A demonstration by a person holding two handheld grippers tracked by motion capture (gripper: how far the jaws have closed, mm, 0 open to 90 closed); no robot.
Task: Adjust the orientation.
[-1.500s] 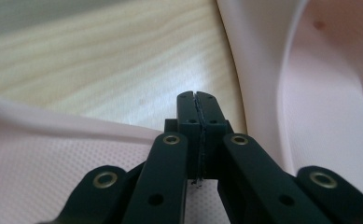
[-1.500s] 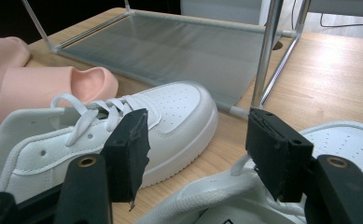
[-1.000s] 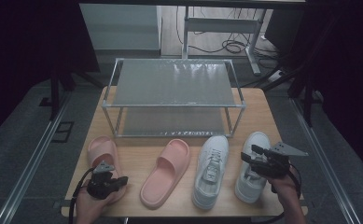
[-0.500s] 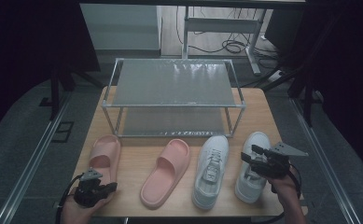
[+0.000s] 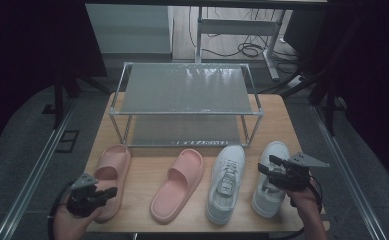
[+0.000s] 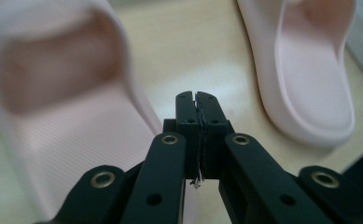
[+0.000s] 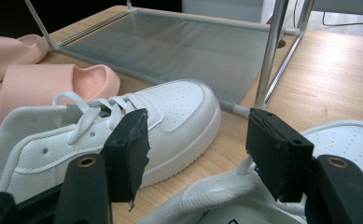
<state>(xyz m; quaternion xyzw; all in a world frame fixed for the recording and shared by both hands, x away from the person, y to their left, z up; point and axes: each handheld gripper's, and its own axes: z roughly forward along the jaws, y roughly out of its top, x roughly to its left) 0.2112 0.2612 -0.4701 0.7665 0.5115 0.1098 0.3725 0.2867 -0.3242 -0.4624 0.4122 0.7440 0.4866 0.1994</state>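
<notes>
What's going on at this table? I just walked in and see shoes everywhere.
A person holds a gripper in each hand at a wooden table with a two-tier shoe rack, both shelves bare. Two pink slippers and two white sneakers lie in a row before it. The left gripper, shut and empty, hangs by the outer slipper. The right gripper, open, hovers over the outer sneaker, gripping nothing.

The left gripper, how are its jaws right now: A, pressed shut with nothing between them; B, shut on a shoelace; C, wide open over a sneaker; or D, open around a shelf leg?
A: in the left gripper view the left gripper has its two black jaws pressed flat together with nothing between them, above the bare table between the two pink slippers.
</notes>
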